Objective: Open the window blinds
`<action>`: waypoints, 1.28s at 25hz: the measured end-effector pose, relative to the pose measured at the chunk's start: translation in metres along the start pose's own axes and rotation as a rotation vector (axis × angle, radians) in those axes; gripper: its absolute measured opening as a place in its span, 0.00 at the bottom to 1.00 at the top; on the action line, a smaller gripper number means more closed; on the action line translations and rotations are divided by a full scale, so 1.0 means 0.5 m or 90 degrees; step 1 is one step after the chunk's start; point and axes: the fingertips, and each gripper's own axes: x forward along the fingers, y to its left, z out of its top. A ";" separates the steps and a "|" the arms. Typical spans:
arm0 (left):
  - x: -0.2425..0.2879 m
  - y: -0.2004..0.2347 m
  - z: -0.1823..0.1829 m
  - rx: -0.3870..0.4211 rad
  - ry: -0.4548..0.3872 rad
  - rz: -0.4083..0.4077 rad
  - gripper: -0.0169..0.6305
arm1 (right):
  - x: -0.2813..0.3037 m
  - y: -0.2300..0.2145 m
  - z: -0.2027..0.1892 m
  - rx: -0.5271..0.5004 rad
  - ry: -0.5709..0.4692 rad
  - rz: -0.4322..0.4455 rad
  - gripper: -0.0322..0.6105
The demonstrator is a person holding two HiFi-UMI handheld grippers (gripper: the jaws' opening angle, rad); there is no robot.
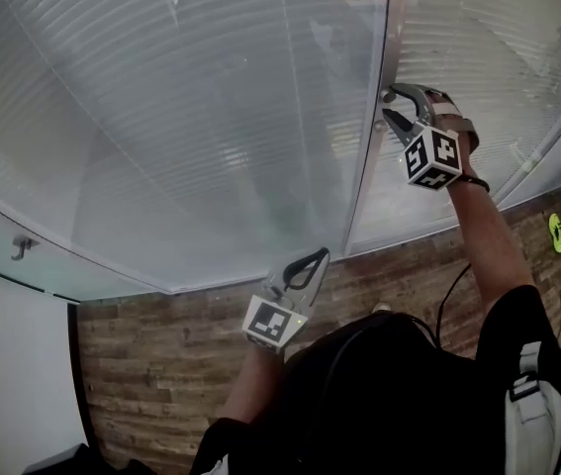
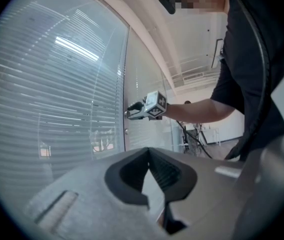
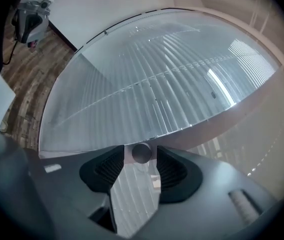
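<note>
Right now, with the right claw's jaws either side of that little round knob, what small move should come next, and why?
Probably close the right gripper on the knob, ready to turn it: the jaws stand apart with the knob between them, ungripped, and the blinds look shut.

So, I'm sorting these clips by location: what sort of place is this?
Probably an office or similar workplace interior: tall glass walls with slatted blinds behind the panes, a small knob on the frame, and a wood-plank floor.
</note>
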 end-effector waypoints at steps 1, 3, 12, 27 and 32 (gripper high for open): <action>-0.004 0.002 -0.002 0.000 -0.002 0.005 0.03 | 0.004 -0.001 -0.002 0.000 0.004 -0.003 0.36; -0.014 0.008 -0.006 0.004 -0.007 0.014 0.03 | 0.009 -0.004 -0.003 -0.001 0.010 -0.015 0.36; -0.038 0.015 -0.007 0.015 -0.007 0.034 0.03 | 0.017 -0.010 -0.007 -0.020 0.032 -0.057 0.25; -0.052 0.010 -0.004 0.010 0.003 0.036 0.03 | 0.017 -0.026 -0.020 0.465 -0.048 -0.079 0.25; -0.055 0.002 -0.003 0.007 0.008 0.031 0.03 | 0.014 -0.029 -0.026 0.624 -0.092 -0.082 0.25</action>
